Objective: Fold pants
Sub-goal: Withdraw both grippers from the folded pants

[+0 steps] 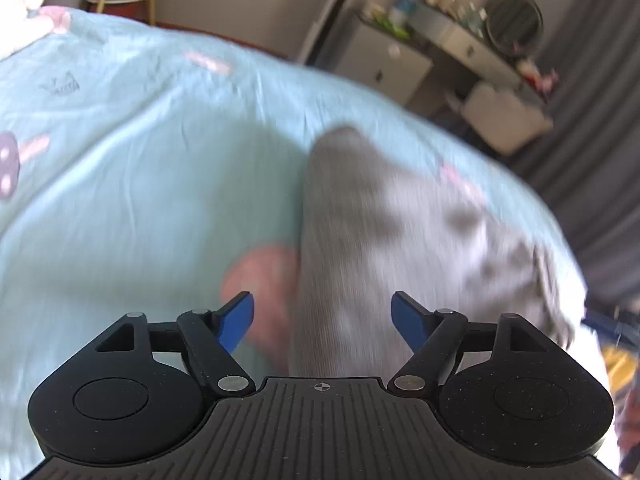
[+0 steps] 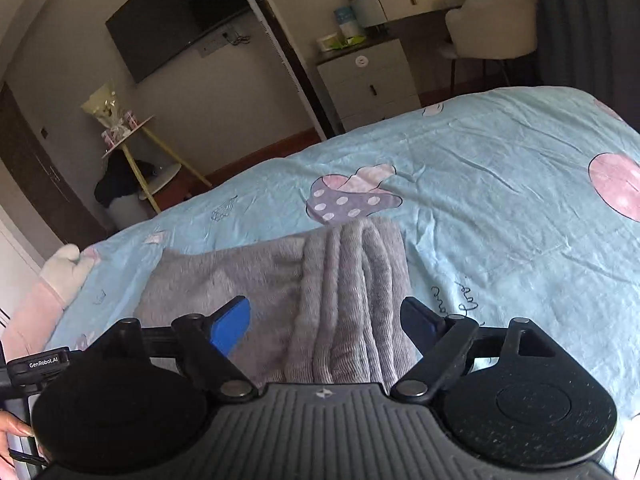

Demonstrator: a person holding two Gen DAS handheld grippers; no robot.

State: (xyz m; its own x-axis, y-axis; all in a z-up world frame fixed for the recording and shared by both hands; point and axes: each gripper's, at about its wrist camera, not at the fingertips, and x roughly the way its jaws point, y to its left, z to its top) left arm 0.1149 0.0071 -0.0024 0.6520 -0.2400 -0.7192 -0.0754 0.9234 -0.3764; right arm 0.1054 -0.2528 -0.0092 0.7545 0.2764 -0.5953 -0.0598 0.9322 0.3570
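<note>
Grey fleece pants lie on a light blue bedspread. In the right wrist view a ribbed waistband or cuff part lies bunched in ridges between the open jaws of my right gripper, just above the cloth. In the left wrist view the pants show blurred, running from the gripper toward the bed's right edge. My left gripper is open over the pants' near end, holding nothing.
The bedspread has pink and purple prints. A white drawer unit, a dressing table and a white chair stand beyond the bed. A yellow-legged stand is at the left. A pink and white pillow lies at the bed's left edge.
</note>
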